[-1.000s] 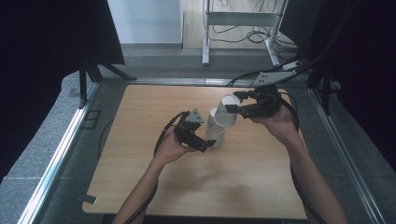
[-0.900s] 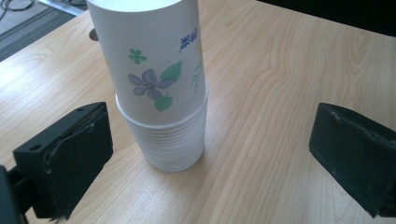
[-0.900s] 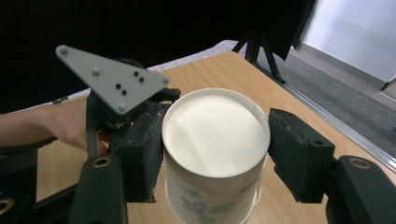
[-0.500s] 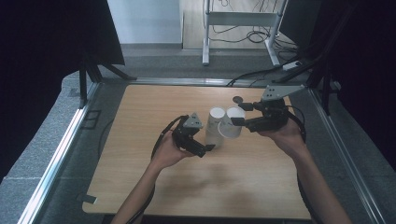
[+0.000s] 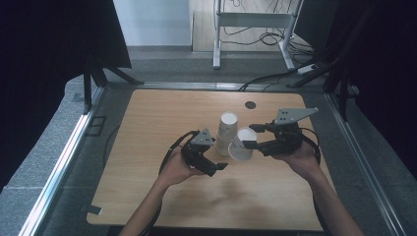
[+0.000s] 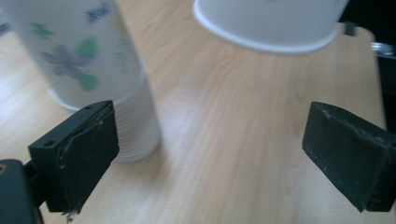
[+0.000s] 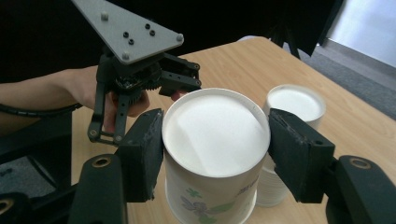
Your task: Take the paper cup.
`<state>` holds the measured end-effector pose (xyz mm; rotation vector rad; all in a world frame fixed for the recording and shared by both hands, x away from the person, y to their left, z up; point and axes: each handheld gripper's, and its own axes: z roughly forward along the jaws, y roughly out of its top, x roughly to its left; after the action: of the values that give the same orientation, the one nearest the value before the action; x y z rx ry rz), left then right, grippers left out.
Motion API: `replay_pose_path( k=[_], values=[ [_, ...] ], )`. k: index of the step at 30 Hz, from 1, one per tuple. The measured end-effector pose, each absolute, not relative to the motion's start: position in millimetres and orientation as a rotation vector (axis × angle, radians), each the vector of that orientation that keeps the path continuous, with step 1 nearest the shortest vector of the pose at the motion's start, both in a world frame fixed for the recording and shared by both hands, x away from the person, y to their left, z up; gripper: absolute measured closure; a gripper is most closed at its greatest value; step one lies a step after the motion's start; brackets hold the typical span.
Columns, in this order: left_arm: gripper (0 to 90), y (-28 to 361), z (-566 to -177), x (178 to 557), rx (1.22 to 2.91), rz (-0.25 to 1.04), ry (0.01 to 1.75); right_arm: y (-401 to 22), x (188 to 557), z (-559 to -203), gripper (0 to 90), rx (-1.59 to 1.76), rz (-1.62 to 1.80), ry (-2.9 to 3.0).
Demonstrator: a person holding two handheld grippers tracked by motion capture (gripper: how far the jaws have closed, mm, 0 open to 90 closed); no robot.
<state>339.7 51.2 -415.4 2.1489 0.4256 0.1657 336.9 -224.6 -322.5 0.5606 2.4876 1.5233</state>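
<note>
flower-printed cup (image 7: 212, 154) now lifted off stack (image 5: 226, 132) in right claw (image 7: 215, 149), writing unreadable

A wooden table (image 5: 147, 123) bears a dark disc (image 5: 251, 104).

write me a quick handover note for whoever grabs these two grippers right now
Right gripper: shut on one paper cup, upside down, lifted off the stack and held tilted above the table.
Left gripper: open, holding nothing, jaws low beside the cup stack.
Done: one cup is separated from the inverted stack, which stands mid-table.
Left: probably set the held cup down, then steady the stack for the next one.
</note>
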Motion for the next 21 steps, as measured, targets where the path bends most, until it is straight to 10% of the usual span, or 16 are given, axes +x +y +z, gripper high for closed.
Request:
replay_pose_path(
  k=[21],
  values=[
    [7.0, 41, -443, 317, 2.125, 0.047, 0.269, -220, 319, -376, 37.5, 0.480, 1.638, 2.540]
  ],
)
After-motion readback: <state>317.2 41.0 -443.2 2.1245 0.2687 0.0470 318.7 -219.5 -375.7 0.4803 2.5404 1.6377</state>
